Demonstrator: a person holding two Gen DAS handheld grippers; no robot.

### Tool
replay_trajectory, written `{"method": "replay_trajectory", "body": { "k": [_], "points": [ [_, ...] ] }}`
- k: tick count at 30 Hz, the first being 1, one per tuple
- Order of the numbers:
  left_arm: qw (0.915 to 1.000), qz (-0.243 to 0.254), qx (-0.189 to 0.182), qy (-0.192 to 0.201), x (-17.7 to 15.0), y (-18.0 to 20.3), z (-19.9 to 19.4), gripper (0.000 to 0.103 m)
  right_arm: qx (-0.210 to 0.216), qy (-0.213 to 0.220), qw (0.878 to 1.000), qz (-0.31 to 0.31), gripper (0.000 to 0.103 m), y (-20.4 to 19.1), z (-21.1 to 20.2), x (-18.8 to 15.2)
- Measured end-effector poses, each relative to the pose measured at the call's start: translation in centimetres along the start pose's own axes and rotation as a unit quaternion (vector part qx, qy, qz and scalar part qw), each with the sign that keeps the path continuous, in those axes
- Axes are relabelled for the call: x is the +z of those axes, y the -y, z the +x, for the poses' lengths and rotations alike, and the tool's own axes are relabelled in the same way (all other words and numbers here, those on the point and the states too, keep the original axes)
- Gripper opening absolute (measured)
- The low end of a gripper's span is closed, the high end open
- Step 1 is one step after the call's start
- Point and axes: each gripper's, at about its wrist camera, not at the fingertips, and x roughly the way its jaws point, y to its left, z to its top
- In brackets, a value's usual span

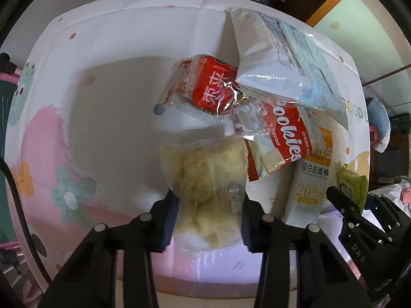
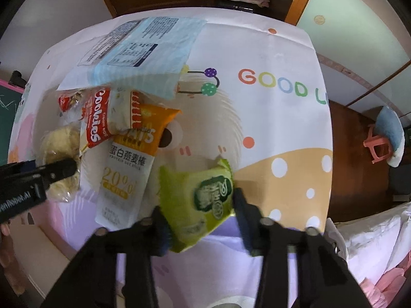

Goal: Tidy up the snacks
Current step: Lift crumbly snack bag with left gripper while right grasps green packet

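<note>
Altogether six snacks: left gripper [image 1: 208,205] clamps one pastry packet [image 1: 205,179], right gripper [image 2: 200,213] clamps one green packet [image 2: 197,197]

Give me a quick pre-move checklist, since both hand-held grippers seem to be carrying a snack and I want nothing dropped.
1. Left hand-held gripper closed on the clear-wrapped pastry: ok.
2. Right hand-held gripper closed on the green packet: ok.
3. Green packet level in the grip: not ok, it sits tilted.
4. Oat bar free of the cookies pack: not ok, they overlap.
5. How firmly either grip holds: cannot tell.
</note>
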Motion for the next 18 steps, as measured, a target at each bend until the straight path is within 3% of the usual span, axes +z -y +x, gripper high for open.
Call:
{"method": "replay_trajectory", "body": {
  "k": [3, 10, 18],
  "points": [
    [0.9999, 0.004, 0.005, 0.011, -0.5, -0.4, -1.3, 0.037, 0.014, 0.004, 1.0, 0.008, 0.017, 1.2, -0.7, -0.9],
    [0.9962, 0.035, -0.02, 0.077, -2.8, -0.5, -9.4, 0.036, 0.054, 0.046, 0.997, 0.011, 0.017, 1.7, -6.2, -3.4],
    [0.9786, 0.104, -0.043, 0.172, -11.1, -1.9, -20.5, 0.036, 0.114, 0.135, 0.984, -0.011, 0.017, -1.0, -16.5, -10.1]
  ]
}}
